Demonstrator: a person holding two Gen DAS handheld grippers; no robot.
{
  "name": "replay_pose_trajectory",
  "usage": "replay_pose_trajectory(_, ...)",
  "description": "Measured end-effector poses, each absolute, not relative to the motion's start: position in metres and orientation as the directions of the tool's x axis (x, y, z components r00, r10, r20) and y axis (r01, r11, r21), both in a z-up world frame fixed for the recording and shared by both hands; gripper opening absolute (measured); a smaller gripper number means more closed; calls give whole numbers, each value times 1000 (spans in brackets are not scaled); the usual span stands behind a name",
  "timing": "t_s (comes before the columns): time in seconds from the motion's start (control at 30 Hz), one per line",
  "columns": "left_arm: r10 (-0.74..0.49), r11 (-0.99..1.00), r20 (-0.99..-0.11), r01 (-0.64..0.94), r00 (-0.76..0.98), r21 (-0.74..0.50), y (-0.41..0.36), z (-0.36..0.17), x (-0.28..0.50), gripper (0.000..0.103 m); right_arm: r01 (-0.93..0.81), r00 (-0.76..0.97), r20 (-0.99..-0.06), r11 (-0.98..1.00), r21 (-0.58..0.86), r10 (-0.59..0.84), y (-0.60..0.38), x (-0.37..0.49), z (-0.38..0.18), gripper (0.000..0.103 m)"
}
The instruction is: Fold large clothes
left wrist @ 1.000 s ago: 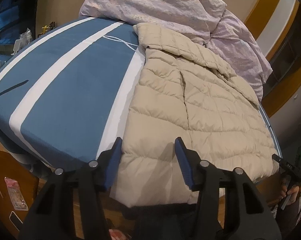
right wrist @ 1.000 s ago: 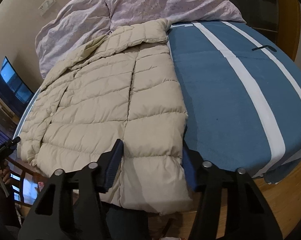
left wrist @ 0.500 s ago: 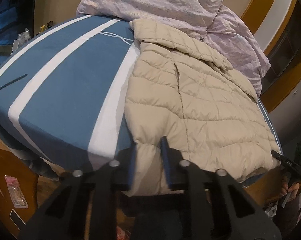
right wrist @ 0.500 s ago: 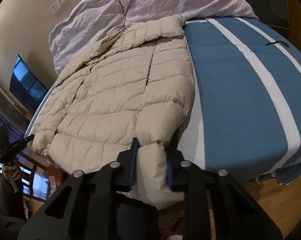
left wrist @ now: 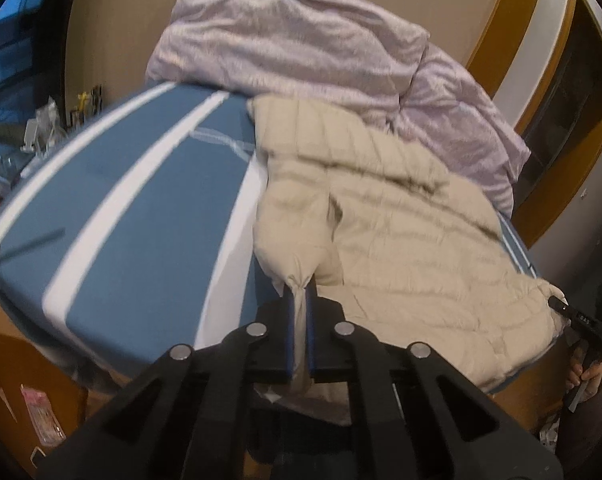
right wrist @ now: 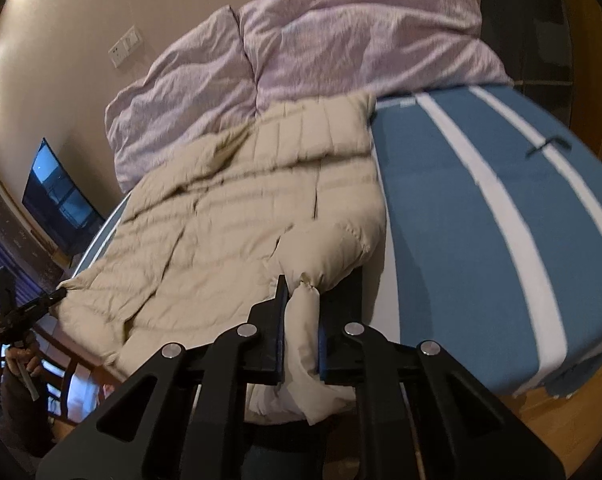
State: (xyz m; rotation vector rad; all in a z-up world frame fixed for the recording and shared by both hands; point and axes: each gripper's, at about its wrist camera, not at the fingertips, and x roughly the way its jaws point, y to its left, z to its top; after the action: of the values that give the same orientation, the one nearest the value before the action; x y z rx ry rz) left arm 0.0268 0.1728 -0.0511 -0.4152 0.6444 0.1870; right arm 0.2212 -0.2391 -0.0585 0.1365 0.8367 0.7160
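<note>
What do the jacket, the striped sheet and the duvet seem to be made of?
Jacket: probably thin matte synthetic shell with soft filling; puffy stitched bands.
Sheet: likely woven cotton, matte blue with white stripes, stretched smooth.
Duvet: seemingly light crinkled cotton, pale lilac, finely wrinkled.

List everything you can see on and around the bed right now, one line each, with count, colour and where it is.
puffer jacket: one, beige, spread on the bed, hem corners pinched up
bed sheet: one, blue with white stripes, covering the mattress
duvet: one, pale lilac, bunched at the head of the bed
wall switch plate: one, white, on the beige wall
screen: one, dark, by the wall beside the bed
left hand-held gripper: one, black with blue pads, shut on the jacket hem
right hand-held gripper: one, black with blue pads, shut on the jacket hem
</note>
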Motion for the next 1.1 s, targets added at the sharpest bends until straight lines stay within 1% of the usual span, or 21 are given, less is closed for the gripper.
replay_pose_trajectory(0.03,50,904,-609,-296,791,-310,173,-46,29,5,-527,467,-626,765,370,625,-250,236,-61,11)
replay_pose_trajectory(0.07,59,905,-602,-297,796,-304,174,-41,33,5,-527,479,-621,769,362,621,-231,247,-55,11)
replay_pose_trajectory(0.13,75,905,-586,-301,807,-299,177,-30,42,5,-525,502,-608,775,351,615,-218,304,-41,11)
replay_pose_trajectory(0.17,79,904,-579,-303,812,-301,179,-24,48,5,-523,512,-603,778,346,612,-250,319,-34,11)
replay_pose_trajectory(0.2,83,903,-574,-305,815,-302,181,-20,51,5,-522,523,-598,783,339,608,-260,329,-28,11)
replay_pose_trajectory(0.23,87,903,-570,-307,817,-302,183,-16,56,5,-520,536,-593,789,329,601,-232,335,-24,11)
replay_pose_trajectory(0.27,93,901,-564,-310,821,-303,185,-11,63,5,-520,546,-588,792,321,597,-237,343,-20,11)
replay_pose_trajectory(0.33,103,901,-559,-316,823,-299,188,-3,75,5,-520,560,-580,796,310,592,-286,351,-11,11)
replay_pose_trajectory(0.43,114,900,-559,-324,821,-293,195,6,95,5,-517,569,-578,801,301,585,-231,378,0,11)
replay_pose_trajectory(0.57,124,895,-567,-339,814,-291,208,16,129,5,-507,576,-584,811,293,571,-203,405,5,11)
replay_pose_trajectory(0.7,141,891,-570,-355,809,-284,222,20,164,5,-484,582,-582,817,314,569,-169,445,3,11)
replay_pose_trajectory(0.83,158,884,-570,-372,806,-282,239,20,207,5,-461,591,-562,814,353,579,-149,489,-5,11)
replay_pose_trajectory(0.93,170,877,-579,-390,797,-279,251,17,241,5,-449,596,-557,815,366,578,-129,501,-14,11)
replay_pose_trajectory(1.03,179,870,-591,-407,787,-279,264,11,274,5,-421,607,-559,825,377,565,-101,534,-24,11)
replay_pose_trajectory(1.1,188,866,-601,-420,777,-272,271,3,297,5,-385,632,-555,840,382,541,-108,554,-28,11)
